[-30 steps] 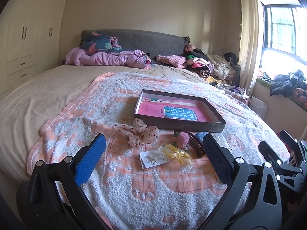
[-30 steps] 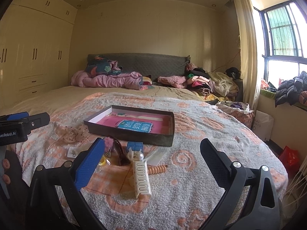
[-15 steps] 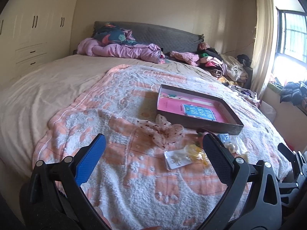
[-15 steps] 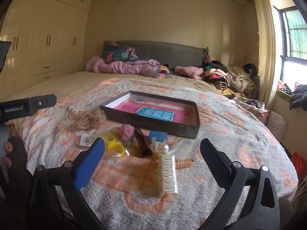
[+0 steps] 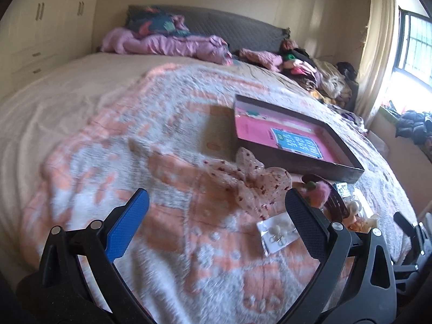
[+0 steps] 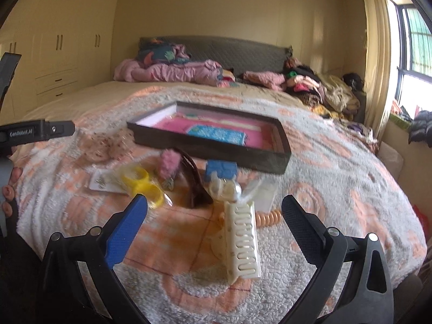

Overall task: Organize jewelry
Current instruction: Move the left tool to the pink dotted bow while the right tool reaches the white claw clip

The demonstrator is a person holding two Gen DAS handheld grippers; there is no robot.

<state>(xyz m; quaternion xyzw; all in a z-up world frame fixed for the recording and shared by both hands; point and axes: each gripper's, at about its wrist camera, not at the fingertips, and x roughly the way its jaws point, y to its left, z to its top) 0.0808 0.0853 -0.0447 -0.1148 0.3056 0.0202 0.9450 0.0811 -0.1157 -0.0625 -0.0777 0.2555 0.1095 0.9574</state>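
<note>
A dark shallow box [image 5: 297, 159] [image 6: 216, 151] with a pink lining lies on the bed. In front of it lies a heap of accessories: a spotted pink scrunchie [image 5: 251, 178], an earring card [image 5: 278, 233], a cream claw clip [image 6: 243, 240], yellow rings [image 6: 143, 186], a pink pompom [image 6: 168, 162], a dark headband [image 6: 197, 186] and an orange coil tie [image 6: 268, 218]. My left gripper [image 5: 216, 221] hangs open over the blanket, left of the earring card. My right gripper [image 6: 214, 226] is open, low over the blanket, with the claw clip between its fingers, untouched.
A pink-and-white blanket [image 5: 167, 140] covers the bed. Bedding and piled clothes [image 6: 318, 86] sit by the headboard. Wardrobes [image 6: 62, 54] stand on the left, a window [image 6: 415, 54] on the right. The left gripper's body [image 6: 35, 132] and a person's fingers [image 6: 10, 189] show at the left edge.
Both grippers have moved forward and lower toward the accessories. The left view has swung left, so the box now sits to the right. Both stay open.
</note>
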